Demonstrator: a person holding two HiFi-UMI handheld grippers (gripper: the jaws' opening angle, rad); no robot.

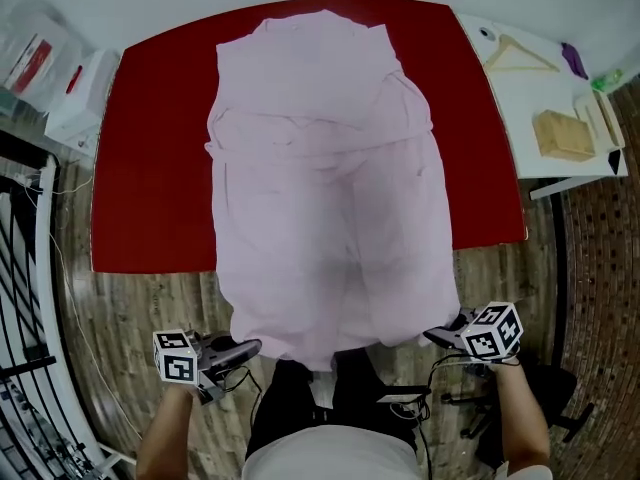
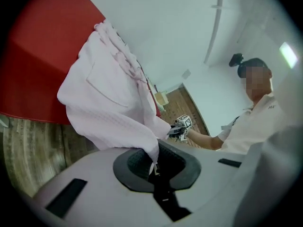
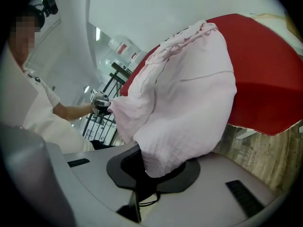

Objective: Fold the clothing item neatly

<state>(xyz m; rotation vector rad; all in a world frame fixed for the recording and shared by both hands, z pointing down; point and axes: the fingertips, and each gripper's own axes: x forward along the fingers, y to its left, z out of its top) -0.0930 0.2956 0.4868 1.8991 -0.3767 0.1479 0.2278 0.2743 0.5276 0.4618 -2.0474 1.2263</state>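
A pale pink garment (image 1: 330, 188) lies lengthwise on the red table (image 1: 150, 168), and its near end hangs off the front edge towards me. My left gripper (image 1: 250, 349) is shut on the near left corner, with cloth (image 2: 109, 93) running into its jaws (image 2: 154, 167). The near right corner is pinched in my right gripper (image 1: 436, 335), where a thicker bunch of fabric (image 3: 189, 93) fills the jaws (image 3: 156, 167). Both corners are held up in the air in front of my body. Each gripper view shows the other gripper: the right gripper (image 2: 182, 126) and the left gripper (image 3: 100, 100).
A white side table (image 1: 545, 78) at the right carries a wooden hanger (image 1: 517, 54) and a wooden box (image 1: 564, 134). Plastic boxes (image 1: 60, 78) and a black metal rack (image 1: 25, 298) stand at the left. Cables and a black stand (image 1: 545, 398) lie on the wooden floor near my feet.
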